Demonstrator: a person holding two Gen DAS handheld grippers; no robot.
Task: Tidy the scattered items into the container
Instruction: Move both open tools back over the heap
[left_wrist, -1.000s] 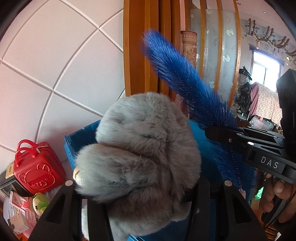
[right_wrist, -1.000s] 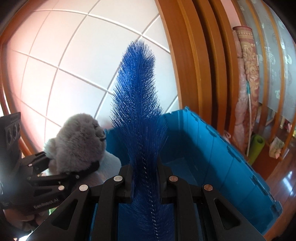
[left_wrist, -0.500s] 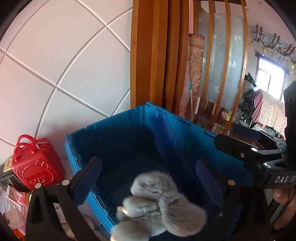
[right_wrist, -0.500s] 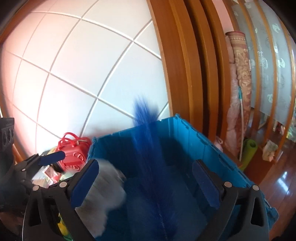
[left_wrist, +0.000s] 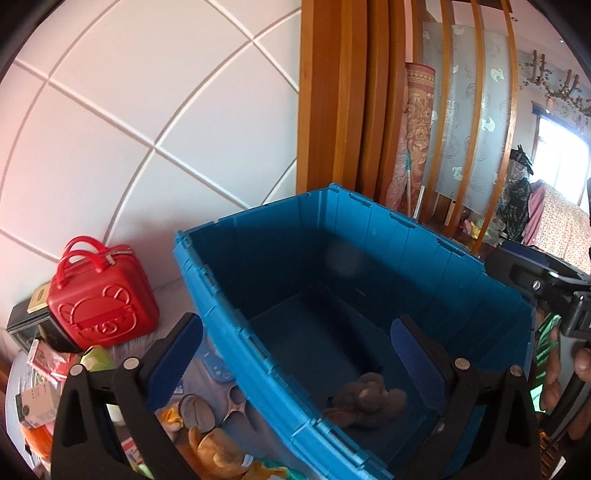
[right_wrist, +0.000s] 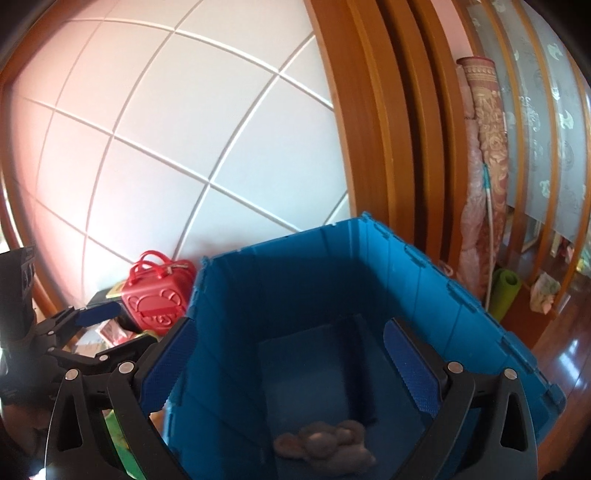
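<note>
Left gripper spread wide, jaws just opened, nothing between the pads, poised over the near-left rim of the blue crate. Grey plush toy lying loose on the crate floor, near the front wall. Right gripper likewise spread wide after just opening, empty, above the crate's open top. Blue feather duster only a dark blurred streak on the floor of the crate in the right wrist view, hard to make out. Red bear case left of the crate against the wall; clutter beside it partly cut off by the left gripper's fingers.
</note>
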